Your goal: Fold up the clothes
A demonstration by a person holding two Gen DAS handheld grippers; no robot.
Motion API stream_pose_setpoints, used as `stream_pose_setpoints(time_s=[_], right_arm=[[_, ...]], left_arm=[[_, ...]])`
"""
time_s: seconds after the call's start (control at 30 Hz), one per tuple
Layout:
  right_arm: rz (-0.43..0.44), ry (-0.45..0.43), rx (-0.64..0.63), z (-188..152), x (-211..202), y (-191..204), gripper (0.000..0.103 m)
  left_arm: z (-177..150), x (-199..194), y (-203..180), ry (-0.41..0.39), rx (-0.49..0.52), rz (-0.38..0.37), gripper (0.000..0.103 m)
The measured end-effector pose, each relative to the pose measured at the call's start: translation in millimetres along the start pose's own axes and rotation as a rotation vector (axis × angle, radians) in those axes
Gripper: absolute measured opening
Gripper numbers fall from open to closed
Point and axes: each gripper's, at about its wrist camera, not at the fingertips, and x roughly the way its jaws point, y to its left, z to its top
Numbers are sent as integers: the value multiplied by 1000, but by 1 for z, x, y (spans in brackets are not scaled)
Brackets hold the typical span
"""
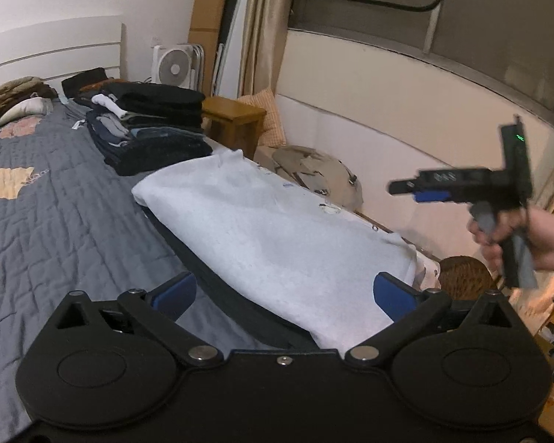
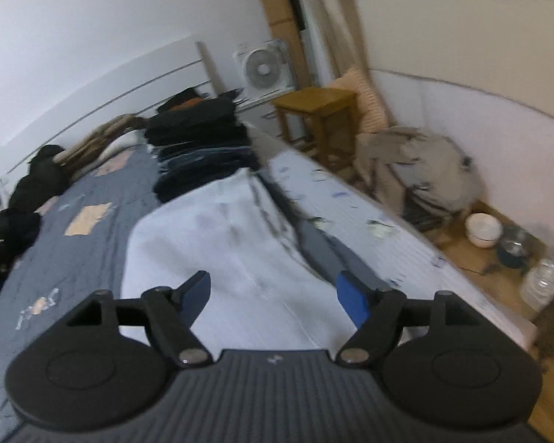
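Left gripper [image 1: 282,291] released, above garment | right gripper [image 2: 273,297] released, raised clear | white garment [image 1: 269,236] flat on bed [image 1: 55,214], folded long, near folded stack [image 1: 155,129] | step: judged between folds or finished | next: not settled.

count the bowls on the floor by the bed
2: a white bowl beside the mattress edge, and a dark bowl right next to it, nearer the water bottles. Others may be hidden.
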Motion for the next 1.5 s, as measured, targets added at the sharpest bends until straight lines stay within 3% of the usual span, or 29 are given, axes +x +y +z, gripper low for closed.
stream_pose_setpoints(time_s=[0.4, 0.77, 0.8, 0.83, 0.87, 0.93, 1.17, 1.37, 1.5], right_arm=[[122, 173, -134, 43, 142, 31, 74], [68, 286, -188, 37, 224, 33, 72], [54, 305, -192, 36, 230, 33, 69], [60, 303, -188, 35, 231, 32, 59], [68, 300, -183, 34, 231, 31, 35], [80, 294, -159, 34, 230, 30, 5], [13, 161, -165, 59, 209, 29, 4], [-69, 244, -210, 52, 229, 13, 6], [-37, 277, -148, 39, 222, 6, 11]], left_arm=[[17, 32, 29, 4, -5, 12, 103], [10, 59, 47, 15, -27, -12, 103], [9, 60, 49, 16, -31, -14, 103], [8, 61, 50, 17, -35, -15, 103], [7, 61, 51, 17, -39, -15, 103], [5, 62, 53, 20, -44, -14, 103], [4, 58, 58, 11, -58, -11, 103], [4, 49, 60, 16, -31, 3, 103], [5, 44, 61, 3, -25, 7, 103]])
